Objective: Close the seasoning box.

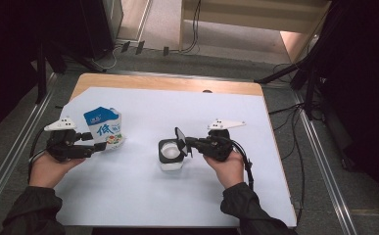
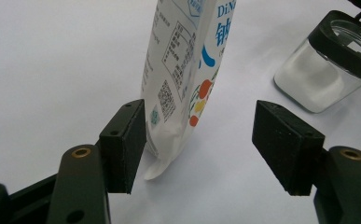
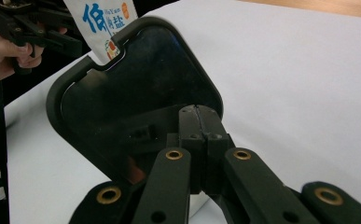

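On the table (image 1: 143,196), the left claw (image 2: 201,140) is spread around a salt pouch (image 2: 187,70); the right claw (image 3: 197,122) pinches the hinged black lid (image 3: 136,88) of a glass jar (image 1: 170,155).

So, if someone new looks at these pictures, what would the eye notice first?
Probably the blue and white salt bag standing at the left of the white sheet, with the left tongs open around its base. Next, the glass jar of white powder in the middle, its black lid flipped up and pinched by the right tongs.
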